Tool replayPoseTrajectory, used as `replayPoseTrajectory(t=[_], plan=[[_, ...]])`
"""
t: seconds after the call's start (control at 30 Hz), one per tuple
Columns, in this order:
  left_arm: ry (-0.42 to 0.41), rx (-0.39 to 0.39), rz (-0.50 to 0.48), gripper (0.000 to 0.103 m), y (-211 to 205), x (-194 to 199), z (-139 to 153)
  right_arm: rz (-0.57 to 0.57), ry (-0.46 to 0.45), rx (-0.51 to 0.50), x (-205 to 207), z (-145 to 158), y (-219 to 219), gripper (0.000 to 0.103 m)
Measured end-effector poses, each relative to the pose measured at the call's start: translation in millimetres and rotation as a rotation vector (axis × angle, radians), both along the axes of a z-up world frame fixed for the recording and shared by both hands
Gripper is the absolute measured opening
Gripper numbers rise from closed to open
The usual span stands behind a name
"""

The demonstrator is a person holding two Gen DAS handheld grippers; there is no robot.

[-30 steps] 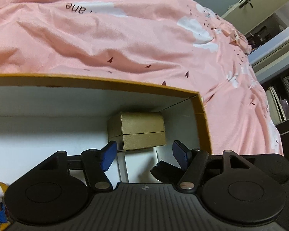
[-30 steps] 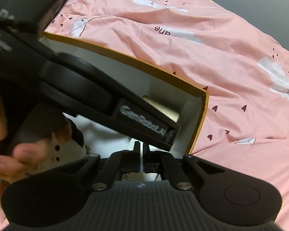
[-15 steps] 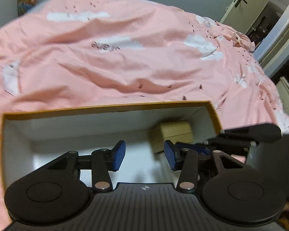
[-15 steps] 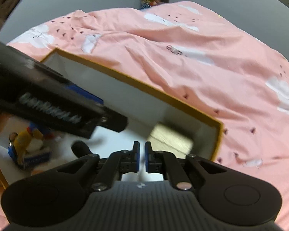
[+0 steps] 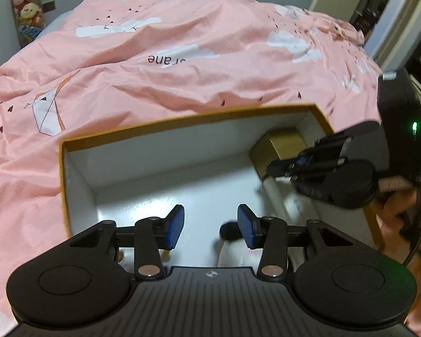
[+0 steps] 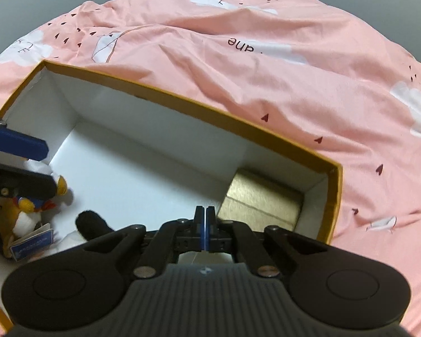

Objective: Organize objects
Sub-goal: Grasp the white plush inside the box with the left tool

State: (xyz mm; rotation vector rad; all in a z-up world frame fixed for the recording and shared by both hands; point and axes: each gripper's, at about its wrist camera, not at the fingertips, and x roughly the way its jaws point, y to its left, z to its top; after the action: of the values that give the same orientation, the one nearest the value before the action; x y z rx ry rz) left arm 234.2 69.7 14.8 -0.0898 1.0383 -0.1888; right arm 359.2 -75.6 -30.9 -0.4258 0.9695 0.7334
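- A large open box with mustard-yellow rims and smooth white inner walls is seen lying on a rumpled pink bedspread printed with white clouds and small dark hearts.
- In the far right corner of the box, a small gold box with a faintly textured, metallic-looking card surface is set against the walls.
- The left gripper is shown over the near part of the big box, its blue pads apart and closing, with nothing pressed between them; a white plush shape with a black rounded part lies below and behind them.
- Only the right wrist view reveals a small orange, white and blue plush toy with a paper tag, lying at the near left of the box floor, and a black fuzzy ear-like shape beside it.
- The right gripper is shown with its pads pressed together on nothing, above the box interior near the gold box.
- Only the left wrist view shows the right gripper from outside, with a hand wrapped around its black body.
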Motion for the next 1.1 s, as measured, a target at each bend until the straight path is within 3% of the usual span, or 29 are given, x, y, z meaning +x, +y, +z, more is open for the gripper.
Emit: replayPoseTrajectory(t=[0.07,0.27,0.37,0.47,0.57,0.77,0.97,1.1], plan=[[0.006,-0.002,-0.041,0.051,0,-6,0,0.009,0.006,0.007,-9,6,-2,0.007],[0.066,0.009,-0.194,0.053,-20,-15,-18,0.041,0.065,0.002,-41,24,-12,0.008],[0.097,0.024,-0.216,0.055,-26,-16,-30,0.056,0.117,-0.004,-54,26,-18,0.008],[0.125,-0.006,-0.2,0.059,-25,-12,-39,0.083,0.176,-0.009,-65,22,-22,0.008],[0.178,-0.09,-0.188,0.07,-21,-4,-49,0.098,0.189,-0.02,-72,17,-22,0.008],[0.255,-0.216,-0.147,0.065,-20,6,-61,0.097,0.217,-0.043,-72,4,-17,0.007],[0.296,-0.196,-0.019,0.059,-11,3,-52,0.105,0.217,-0.014,-71,1,-6,0.004],[0.279,-0.14,0.062,0.058,0,-5,-41,0.113,0.227,0.034,-68,0,7,0.003]])
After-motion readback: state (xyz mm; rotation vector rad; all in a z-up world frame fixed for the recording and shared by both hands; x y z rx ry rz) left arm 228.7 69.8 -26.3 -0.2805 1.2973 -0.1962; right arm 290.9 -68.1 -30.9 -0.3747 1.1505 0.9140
